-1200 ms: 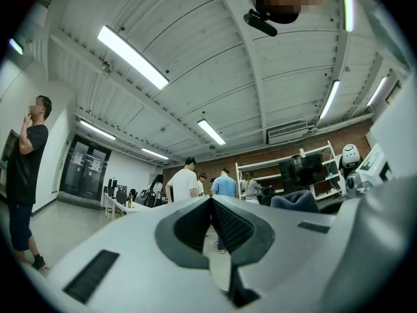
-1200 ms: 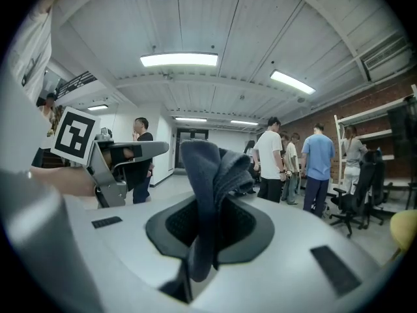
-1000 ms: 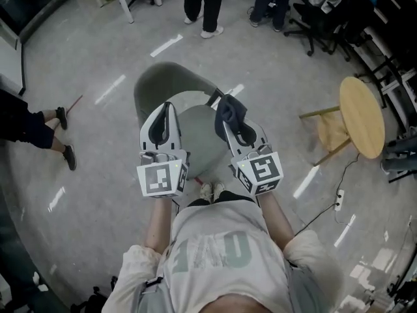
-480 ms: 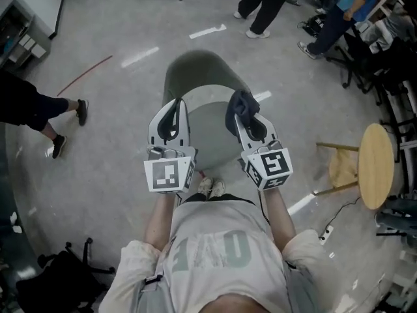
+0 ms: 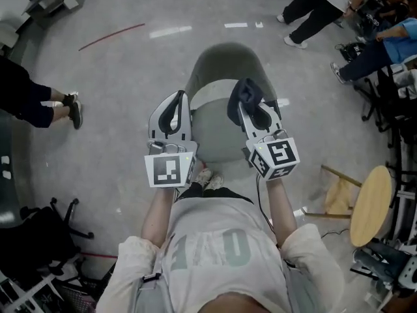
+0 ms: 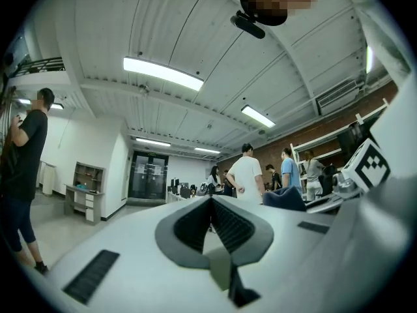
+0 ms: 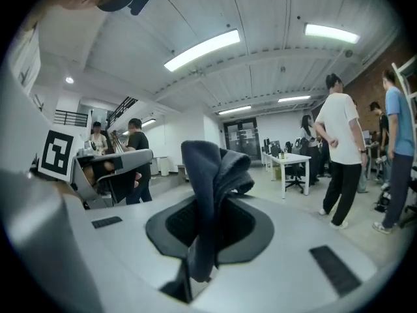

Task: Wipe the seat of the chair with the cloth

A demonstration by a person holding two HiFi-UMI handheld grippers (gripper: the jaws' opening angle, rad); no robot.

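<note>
1. A dark cloth (image 5: pixel 242 94) is being pinched between the jaws of the right gripper (image 5: pixel 250 113), over the grey chair seat (image 5: pixel 215 135).
2. The jaws of the left gripper (image 5: pixel 174 105) are being kept pressed together on nothing, over the seat's left edge.

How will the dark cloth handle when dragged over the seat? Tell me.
Probably floppy: the cloth folds and droops over the right gripper. Likely light, since a pinch holds it up. It may bunch rather than lie flat on the seat.

Left gripper (image 5: pixel 176 100), right gripper (image 5: pixel 245 107), jaws together
</note>
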